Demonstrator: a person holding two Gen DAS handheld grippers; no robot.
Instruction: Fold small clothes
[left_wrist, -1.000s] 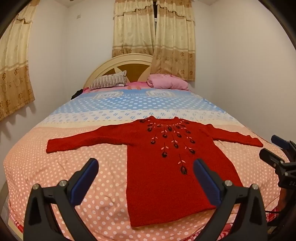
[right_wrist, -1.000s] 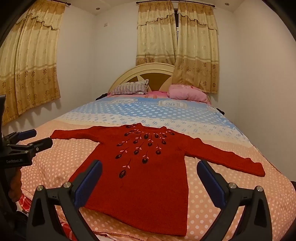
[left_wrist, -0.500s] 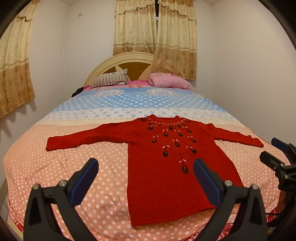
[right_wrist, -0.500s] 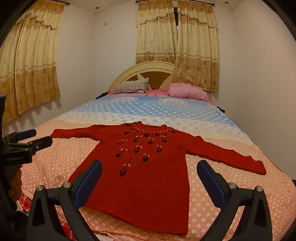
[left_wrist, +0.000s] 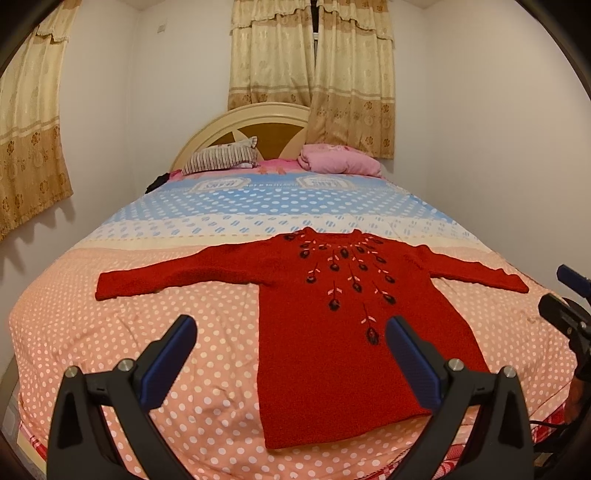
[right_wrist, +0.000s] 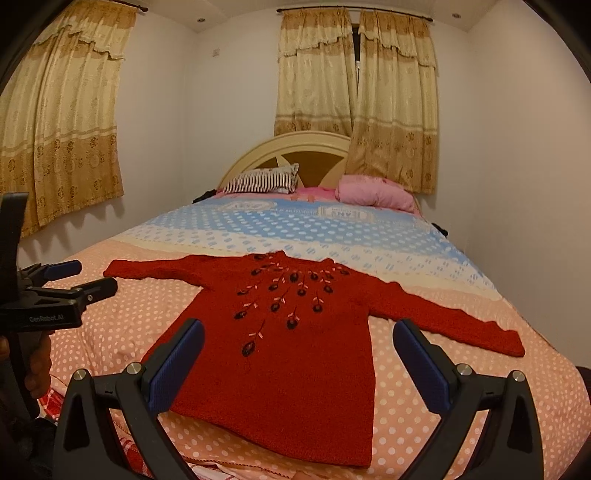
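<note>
On the near half of the polka-dot peach and blue bedspread (left_wrist: 110, 332), your red knitted long-sleeved sweater with dark embroidered flowers (left_wrist: 332, 332) lies face up and flat, neckline toward the cream arched headboard (left_wrist: 258, 118), hem close to the near edge of the bed. Both sleeves are spread straight out to the sides, which looks deliberate: laid open like this, every edge is reachable and you can judge the fold lines before touching anything. No fold has been made yet, so I judge the task to be at its very start.

Your left gripper (left_wrist: 291, 343) hangs above the hem's left part with its blue-padded fingers wide apart and nothing between them. Your right gripper (right_wrist: 299, 350) is likewise spread wide and empty, hovering over the lower right part of the sweater. Neither touches the cloth. Held back and open, they seem poised for a first pick, most likely a sleeve or a hem corner each.

As for containers, none shows in either view: no basket, drawer or box. At the far end only a striped pillow (left_wrist: 221, 158) and a pink pillow (left_wrist: 340, 162) rest against the headboard.
</note>
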